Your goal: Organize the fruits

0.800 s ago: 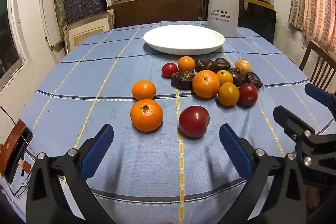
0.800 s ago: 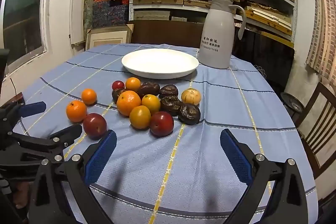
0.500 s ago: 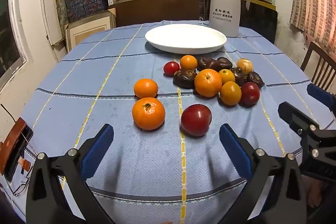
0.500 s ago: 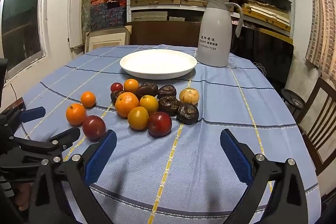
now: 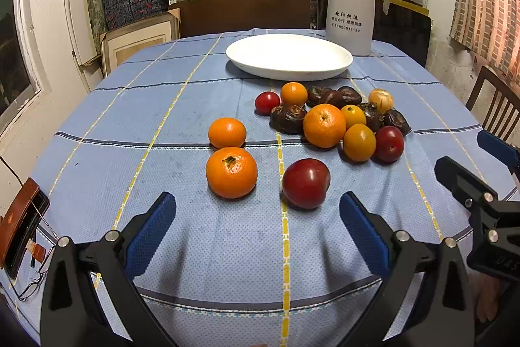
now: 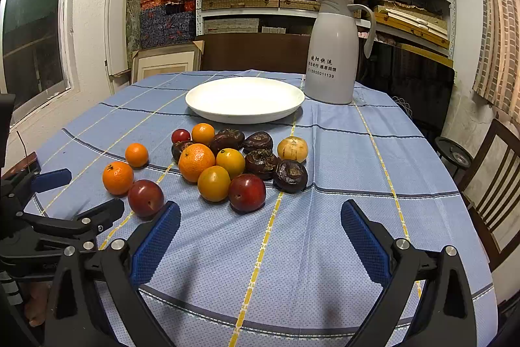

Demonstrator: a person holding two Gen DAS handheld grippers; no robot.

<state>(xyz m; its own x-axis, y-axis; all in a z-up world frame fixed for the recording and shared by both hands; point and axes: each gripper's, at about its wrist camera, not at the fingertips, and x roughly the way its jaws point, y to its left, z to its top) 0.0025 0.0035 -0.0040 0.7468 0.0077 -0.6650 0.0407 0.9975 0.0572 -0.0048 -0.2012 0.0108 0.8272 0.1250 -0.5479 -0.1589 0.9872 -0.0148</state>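
Several fruits lie on a blue checked tablecloth (image 5: 162,132): a near orange (image 5: 231,172), a smaller orange (image 5: 227,132), a dark red plum (image 5: 305,183), and a cluster of oranges, yellow fruits, plums and dark brown fruits (image 5: 338,119). An empty white plate (image 5: 289,56) sits behind them. My left gripper (image 5: 256,223) is open and empty, just short of the near orange and plum. My right gripper (image 6: 260,233) is open and empty, in front of the cluster (image 6: 240,161). The plate (image 6: 244,100) also shows in the right wrist view.
A white thermos jug (image 5: 351,2) stands right of the plate. A phone in a brown case and glasses (image 5: 19,223) lie at the table's left edge. A wooden chair (image 6: 487,184) stands to the right. Shelves of boxes fill the back wall.
Both grippers have shifted slightly; the fruits sit a little further right in the left wrist view. Nothing was grasped or moved.
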